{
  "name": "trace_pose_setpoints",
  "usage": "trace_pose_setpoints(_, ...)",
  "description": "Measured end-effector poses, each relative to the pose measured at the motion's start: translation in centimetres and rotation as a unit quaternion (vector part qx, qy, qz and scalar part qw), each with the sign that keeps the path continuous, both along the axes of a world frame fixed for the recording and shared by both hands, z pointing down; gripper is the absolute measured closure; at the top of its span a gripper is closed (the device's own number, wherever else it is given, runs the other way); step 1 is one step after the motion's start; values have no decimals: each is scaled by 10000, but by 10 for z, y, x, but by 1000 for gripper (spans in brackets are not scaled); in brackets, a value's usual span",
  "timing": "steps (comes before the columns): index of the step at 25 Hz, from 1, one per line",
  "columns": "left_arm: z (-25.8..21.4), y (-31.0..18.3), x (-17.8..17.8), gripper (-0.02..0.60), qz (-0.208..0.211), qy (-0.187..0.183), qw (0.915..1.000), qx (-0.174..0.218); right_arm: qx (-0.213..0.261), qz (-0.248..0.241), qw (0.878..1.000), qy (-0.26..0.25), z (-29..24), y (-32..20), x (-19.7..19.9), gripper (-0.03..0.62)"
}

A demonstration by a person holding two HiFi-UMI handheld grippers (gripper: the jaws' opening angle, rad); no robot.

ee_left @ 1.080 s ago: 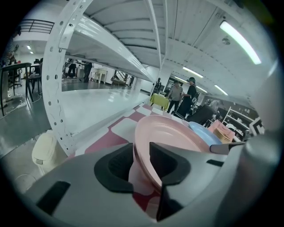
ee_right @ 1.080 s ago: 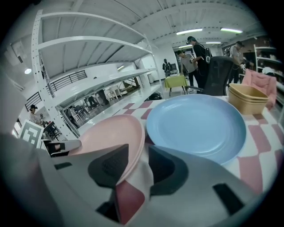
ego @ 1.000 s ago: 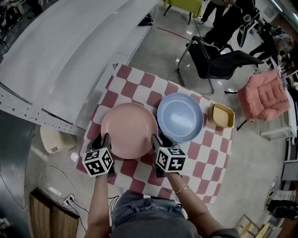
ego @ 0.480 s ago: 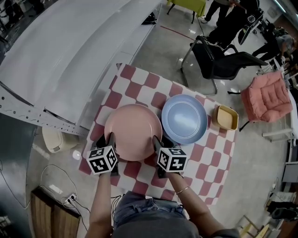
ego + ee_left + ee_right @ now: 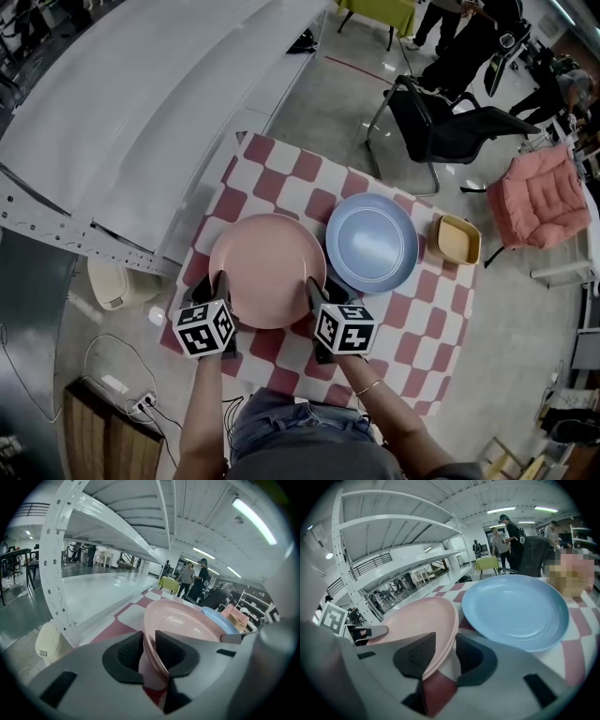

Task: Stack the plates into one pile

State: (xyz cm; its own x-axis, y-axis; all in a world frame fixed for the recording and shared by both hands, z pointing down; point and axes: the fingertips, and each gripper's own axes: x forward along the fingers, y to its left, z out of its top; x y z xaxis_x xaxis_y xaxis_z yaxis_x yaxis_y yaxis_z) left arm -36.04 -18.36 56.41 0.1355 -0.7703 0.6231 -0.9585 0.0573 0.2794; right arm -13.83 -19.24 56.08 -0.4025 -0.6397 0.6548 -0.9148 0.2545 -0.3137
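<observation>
A large pink plate (image 5: 267, 270) lies on the red-and-white checked cloth (image 5: 412, 319), with a blue plate (image 5: 372, 242) touching its right side. My left gripper (image 5: 221, 285) is at the pink plate's near-left rim. In the left gripper view the rim (image 5: 183, 625) fills the gap between the closing jaws of the left gripper (image 5: 149, 648). My right gripper (image 5: 314, 291) is at the near-right rim. In the right gripper view the pink rim (image 5: 417, 618) sits between the pads of the right gripper (image 5: 443, 653), with cloth showing beside it. The blue plate (image 5: 515, 606) lies just beyond.
A small yellow dish (image 5: 454, 240) sits right of the blue plate. A white metal shelf frame (image 5: 141, 112) runs along the table's left side, with a cream bin (image 5: 111, 284) below it. A black chair (image 5: 441, 122) and a pink cushioned seat (image 5: 539, 197) stand beyond the table.
Both grippers have edged a little further onto the pink plate's near rim. Neither plate has shifted on the cloth.
</observation>
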Motion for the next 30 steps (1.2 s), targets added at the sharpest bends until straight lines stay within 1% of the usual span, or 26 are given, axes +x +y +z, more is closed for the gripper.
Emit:
trace_pose_setpoints(7, -17, 5, -4, 491, -34, -119, 9998, 140, 112, 7, 9999, -130, -12, 6, -3, 461)
trace_pose_setpoints(11, -26, 9, 2, 491, -1, -106, 9998, 191, 211, 40, 9997, -130, -21, 10, 4, 461)
trace_pose_setpoints(15, -34, 9, 16, 491, 107, -85, 9995, 271, 341, 177, 9992, -136, -33, 13, 18, 461)
trace_pose_setpoints(19, -42, 1, 39, 489, 359, -78, 9987, 354, 448, 402, 9981, -96, -42, 16, 41, 461)
trace_pose_setpoints(23, -52, -9, 71, 489, 677, -50, 9967, 442, 561, 721, 9958, -70, -53, 20, 72, 461)
trace_pose_setpoints(30, -61, -30, 140, 489, 1392, 58, 9889, 519, 650, 1445, 9874, 14, -65, 30, 136, 461)
